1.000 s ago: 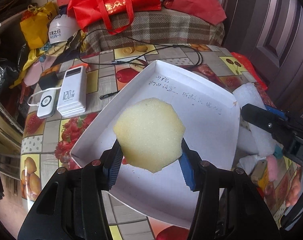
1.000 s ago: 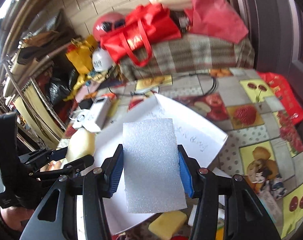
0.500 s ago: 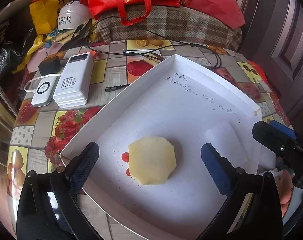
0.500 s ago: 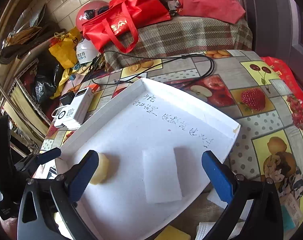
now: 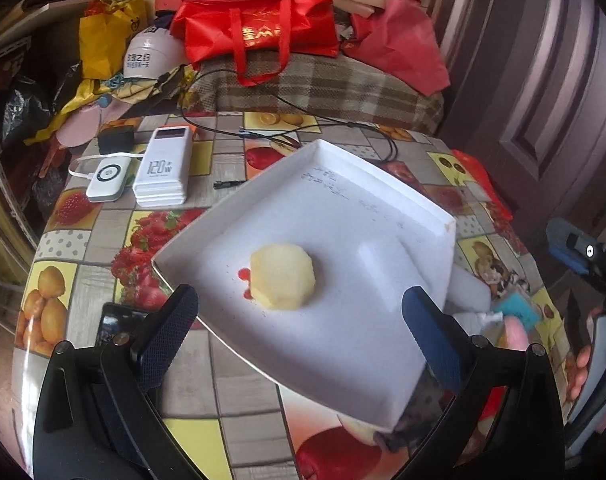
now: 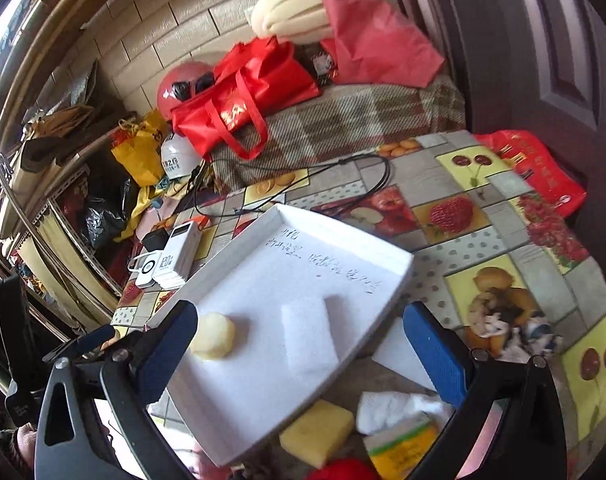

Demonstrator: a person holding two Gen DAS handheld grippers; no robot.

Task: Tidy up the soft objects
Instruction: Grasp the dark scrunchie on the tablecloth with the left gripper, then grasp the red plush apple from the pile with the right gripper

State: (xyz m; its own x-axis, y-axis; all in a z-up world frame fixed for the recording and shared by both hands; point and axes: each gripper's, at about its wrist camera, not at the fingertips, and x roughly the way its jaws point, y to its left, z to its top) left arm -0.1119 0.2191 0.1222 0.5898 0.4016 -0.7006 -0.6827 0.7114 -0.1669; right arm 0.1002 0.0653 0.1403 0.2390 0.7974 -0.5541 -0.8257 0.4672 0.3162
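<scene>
In the left wrist view, the left gripper (image 5: pixel 299 320) has its 2 fingers spread wide and holds nothing; between and ahead of them lies the white tray (image 5: pixel 287 184), set cornerwise on the fruit-patterned table (image 5: pixel 83 240). A yellow octagonal sponge (image 5: pixel 282 277) rests flat in the near-left part of the tray, just beyond the left finger, and a white foam block (image 5: pixel 387 268) lies to its right, its long axis running away from the camera. At the far right edge a hand on the other tool shows, too blurred to read. 2 white power banks (image 5: pixel 143 172) sit well apart, beyond the tray to the left. In the right wrist view, the right gripper (image 6: pixel 299 342) is likewise wide open and empty. The same tray (image 6: pixel 343 240) fills the middle, with the sponge (image 6: pixel 213 336) beside the left finger and the foam block (image 6: pixel 311 328) nearly centred between the fingers. The relation that matters lies lower: outside the tray's near edge, close under this gripper, sit a yellow rectangular sponge (image 6: pixel 317 432), crumpled white tissue (image 6: pixel 395 404), a yellow packet (image 6: pixel 403 446) and something red (image 6: pixel 343 472), cut off by the frame. The rectangular sponge lies below and slightly right of centre, its long axis slanting up to the right. I judge the right gripper nearer to these loose pieces, so it would likely pick next, turning to close across the sponge's short side.
</scene>
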